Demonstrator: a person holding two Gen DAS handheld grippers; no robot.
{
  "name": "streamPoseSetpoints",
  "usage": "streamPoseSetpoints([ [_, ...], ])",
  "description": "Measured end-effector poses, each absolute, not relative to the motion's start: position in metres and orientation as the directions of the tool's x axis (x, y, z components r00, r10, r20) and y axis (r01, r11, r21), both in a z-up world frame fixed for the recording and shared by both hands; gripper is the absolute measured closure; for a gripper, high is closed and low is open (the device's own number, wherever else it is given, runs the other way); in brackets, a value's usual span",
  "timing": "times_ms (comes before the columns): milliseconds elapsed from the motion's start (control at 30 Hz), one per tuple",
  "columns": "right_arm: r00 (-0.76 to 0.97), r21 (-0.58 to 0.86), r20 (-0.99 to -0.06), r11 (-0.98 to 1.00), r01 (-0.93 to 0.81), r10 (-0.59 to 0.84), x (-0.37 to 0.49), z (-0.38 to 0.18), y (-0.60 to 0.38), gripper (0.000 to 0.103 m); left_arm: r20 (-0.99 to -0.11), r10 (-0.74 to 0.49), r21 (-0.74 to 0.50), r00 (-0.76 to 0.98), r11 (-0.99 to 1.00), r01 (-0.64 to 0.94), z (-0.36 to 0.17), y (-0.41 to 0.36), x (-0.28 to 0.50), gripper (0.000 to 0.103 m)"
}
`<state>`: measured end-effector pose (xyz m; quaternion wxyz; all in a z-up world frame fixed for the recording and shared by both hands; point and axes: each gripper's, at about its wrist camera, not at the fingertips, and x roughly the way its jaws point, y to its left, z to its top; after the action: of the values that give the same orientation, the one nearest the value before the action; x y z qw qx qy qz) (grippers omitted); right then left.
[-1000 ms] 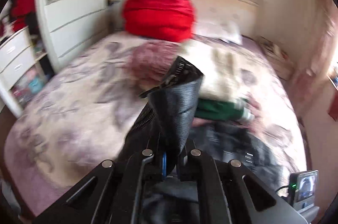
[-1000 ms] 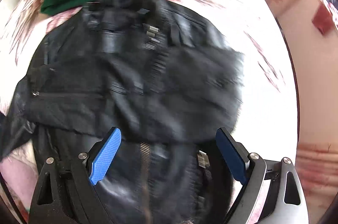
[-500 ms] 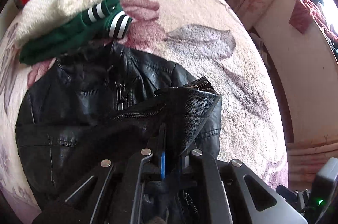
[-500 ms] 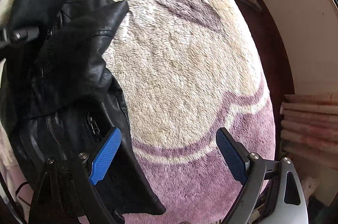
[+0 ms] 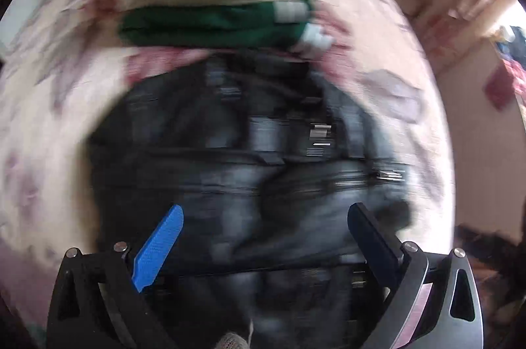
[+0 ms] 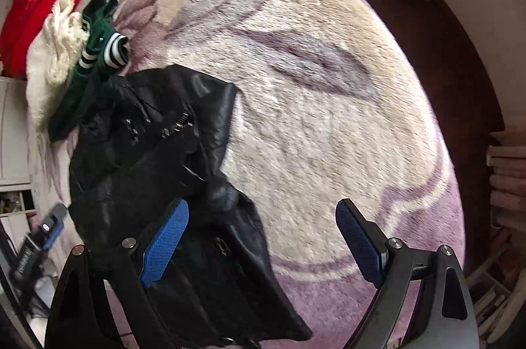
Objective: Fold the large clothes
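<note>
Your left gripper (image 5: 263,237) had been pinching a flap of the black leather jacket (image 6: 157,151) a moment before; its jaws had just been opening, and they stood spread wide with nothing between the pads, the jacket lying blurred beneath them. That release probably meant one fold had been laid across the body and the next edge still needed picking up. Your right gripper (image 6: 263,237) was spread as well, gripping nothing: its left pad hung over the jacket's hem at about 7 o'clock in its view, its right pad over bare floral blanket (image 6: 328,125). The jacket lay bunched on the bed from 10 to 7 o'clock there, touching the green striped-cuff garment (image 6: 98,53) at its top end. No brand, label or writing could be read anywhere; the zips and studs showed only as glints.
</note>
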<state>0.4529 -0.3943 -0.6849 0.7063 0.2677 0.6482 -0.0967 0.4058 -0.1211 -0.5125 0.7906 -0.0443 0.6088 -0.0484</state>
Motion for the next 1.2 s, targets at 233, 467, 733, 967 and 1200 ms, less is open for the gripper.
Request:
streamPoseSetpoints([
  [233, 0.091, 0.386, -0.918, 0.816, 0.43, 0.387, 0.522, -0.752, -0.36, 0.057, -0.983, 0.139, 0.114, 0.123, 0.974, -0.196, -0.573, 0.005, 0.402, 0.001],
  [467, 0.118, 0.245, -0.969, 0.908, 0.34, 0.217, 0.52, -0.73, -0.334, 0.103, -0.969, 0.229, 0.219, 0.091, 0.969, -0.114, -0.616, 0.002, 0.411, 0.0],
  [733, 0.014, 0.277, -0.957, 0.896, 0.348, 0.29, 0.505, -0.744, -0.34, 0.083, -0.978, 0.197, 0.191, 0.07, 0.979, -0.077, -0.602, 0.001, 0.4, 0.0],
  [967, -0.119, 0.334, -0.911, 0.877, 0.346, 0.394, 0.446, -0.777, -0.324, 0.048, -0.983, 0.185, 0.185, -0.013, 0.978, -0.093, -0.588, 0.019, 0.299, 0.0],
  [1200, -0.08, 0.222, -0.958, 0.885, 0.409, 0.277, 0.448, -0.792, -0.303, 0.096, -0.974, 0.202, 0.213, -0.107, 0.971, -0.104, -0.637, 0.009, 0.266, 0.0],
])
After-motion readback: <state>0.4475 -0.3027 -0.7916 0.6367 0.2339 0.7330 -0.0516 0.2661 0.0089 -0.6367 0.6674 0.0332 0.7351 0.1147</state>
